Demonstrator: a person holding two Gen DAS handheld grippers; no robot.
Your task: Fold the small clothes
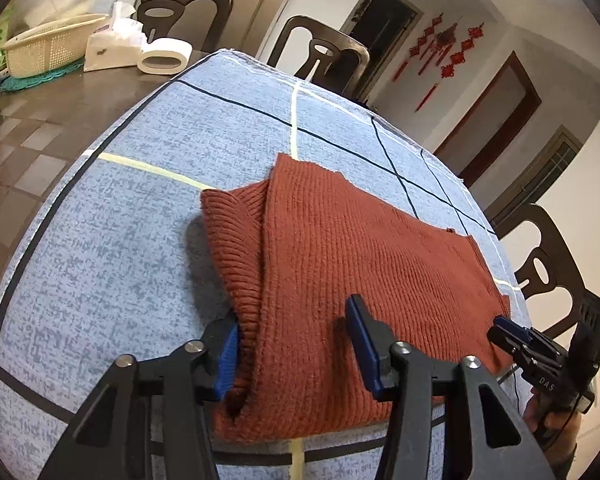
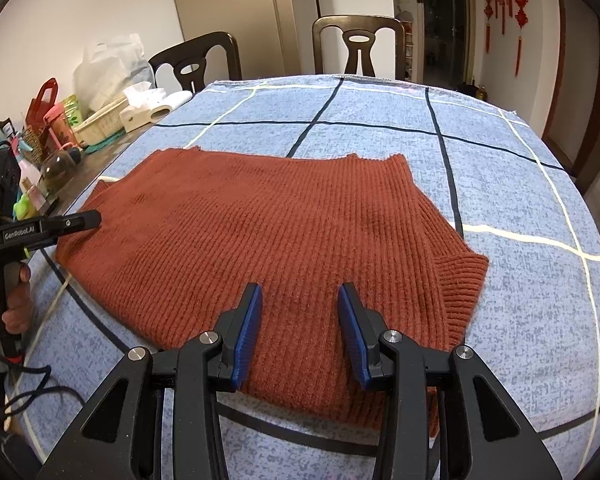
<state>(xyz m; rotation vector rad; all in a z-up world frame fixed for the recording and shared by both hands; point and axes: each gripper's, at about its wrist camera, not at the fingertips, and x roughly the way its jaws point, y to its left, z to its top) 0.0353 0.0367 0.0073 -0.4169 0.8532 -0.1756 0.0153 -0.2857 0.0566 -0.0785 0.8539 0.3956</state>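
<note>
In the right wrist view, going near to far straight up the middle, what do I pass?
Right gripper → rust knitted garment → bare blue checked cloth → dark wooden chair behind the table's far edge.

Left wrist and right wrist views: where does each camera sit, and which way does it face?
Left wrist: on the left gripper, looking down along its fingers over the rust sweater; the right gripper shows at right.
Right wrist: on the right gripper, facing the sweater's near edge; the left gripper and a hand show at left.
Shared: sweater, blue checked cloth, cream basket, chairs.
</note>
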